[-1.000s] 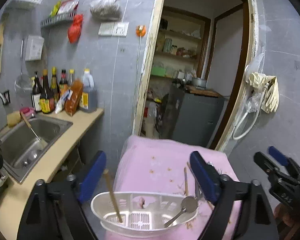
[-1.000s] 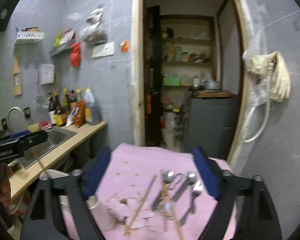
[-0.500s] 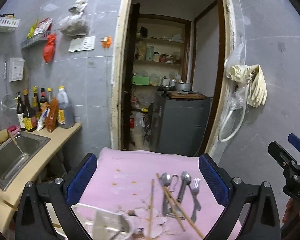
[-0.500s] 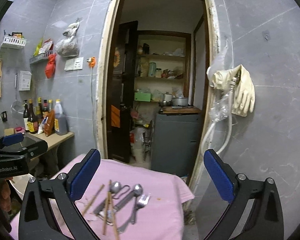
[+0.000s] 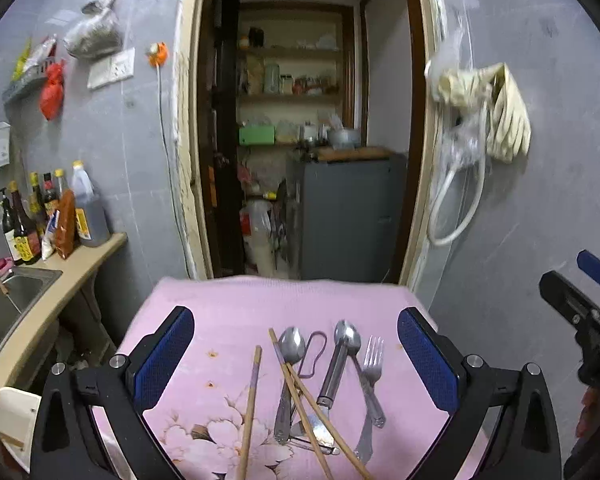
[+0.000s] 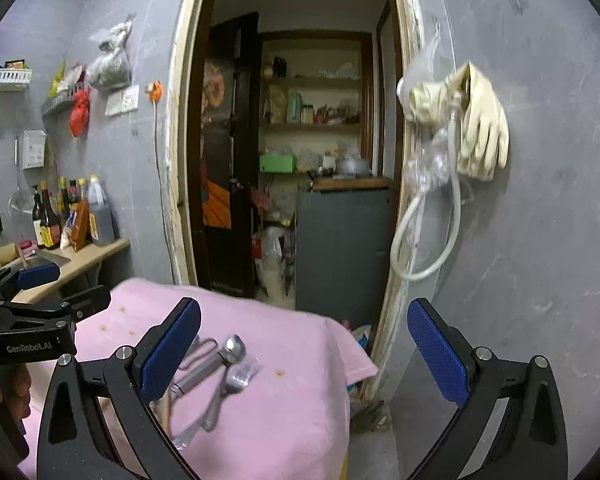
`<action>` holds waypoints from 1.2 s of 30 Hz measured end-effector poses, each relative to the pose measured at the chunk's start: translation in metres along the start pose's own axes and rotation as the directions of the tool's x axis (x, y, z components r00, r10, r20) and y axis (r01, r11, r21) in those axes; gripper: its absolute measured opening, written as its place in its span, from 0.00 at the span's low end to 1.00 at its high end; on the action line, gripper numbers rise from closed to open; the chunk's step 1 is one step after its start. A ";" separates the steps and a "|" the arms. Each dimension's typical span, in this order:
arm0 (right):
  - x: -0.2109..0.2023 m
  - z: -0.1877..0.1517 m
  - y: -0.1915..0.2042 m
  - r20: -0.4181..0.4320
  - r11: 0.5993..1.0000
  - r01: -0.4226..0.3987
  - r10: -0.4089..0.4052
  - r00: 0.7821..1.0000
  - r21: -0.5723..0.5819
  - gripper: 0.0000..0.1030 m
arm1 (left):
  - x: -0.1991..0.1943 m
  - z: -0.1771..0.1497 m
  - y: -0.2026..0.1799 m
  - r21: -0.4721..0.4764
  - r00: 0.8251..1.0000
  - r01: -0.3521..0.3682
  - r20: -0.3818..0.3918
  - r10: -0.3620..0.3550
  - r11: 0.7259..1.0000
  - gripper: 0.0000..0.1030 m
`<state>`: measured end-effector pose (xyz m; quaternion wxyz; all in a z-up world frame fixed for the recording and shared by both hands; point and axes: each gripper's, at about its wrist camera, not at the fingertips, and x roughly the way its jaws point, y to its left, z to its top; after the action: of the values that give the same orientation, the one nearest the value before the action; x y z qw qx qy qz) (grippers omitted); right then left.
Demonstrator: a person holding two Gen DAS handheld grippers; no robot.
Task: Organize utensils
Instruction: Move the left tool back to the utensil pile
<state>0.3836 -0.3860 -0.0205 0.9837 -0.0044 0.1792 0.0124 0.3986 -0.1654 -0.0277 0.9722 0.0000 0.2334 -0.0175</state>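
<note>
Standing wide open and empty, left claw and right claw hover above the utensils; left claw's body reads "GenRobot.AI".

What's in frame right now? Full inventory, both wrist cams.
cloth: 1, pink with flower print, covers the table
spoons: 2, silver, middle of the cloth
fork: 1, silver, right of the spoons
chopsticks: 3, wooden, one lying alone on the left, two crossing the spoons
basket: 1, white, lower left edge, partly seen
bottles: several, dark and clear, on the counter
sink: 1, steel, far left
rubber gloves: cream, hanging on the right wall
cabinet: 1, grey, through the doorway
left gripper: black with blue pads, open above the utensils
right gripper: same, open, nothing between the jaws
</note>
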 end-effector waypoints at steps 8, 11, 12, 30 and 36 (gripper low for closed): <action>0.064 -0.039 -0.011 -0.104 0.995 -0.082 0.087 0.991 0.050 0.99 | 0.061 -0.020 0.002 -0.026 0.993 -0.032 -0.112 0.029 0.999 0.99; 0.093 -0.053 -0.010 -0.174 0.985 -0.142 0.157 0.972 0.099 0.98 | 0.087 -0.029 0.006 -0.043 0.980 -0.078 -0.187 0.068 0.996 0.99; 0.101 -0.058 -0.009 -0.192 0.980 -0.160 0.180 0.965 0.116 0.98 | 0.094 -0.032 0.008 -0.052 0.976 -0.088 -0.205 0.076 0.995 0.99; 0.185 -0.103 0.032 -0.356 0.945 -0.293 0.326 0.876 0.144 0.58 | 0.155 -0.072 0.045 -0.173 0.943 -0.161 -0.318 0.100 0.972 0.65; 0.204 -0.107 0.039 -0.424 0.940 -0.313 0.341 0.839 0.137 0.46 | 0.172 -0.076 0.056 -0.210 0.923 -0.165 -0.379 0.076 0.964 0.48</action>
<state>0.5360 -0.3436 -0.1929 0.9003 0.0540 0.3957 0.1733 0.5188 -0.1149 -0.1738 0.9035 -0.0990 0.4109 0.0712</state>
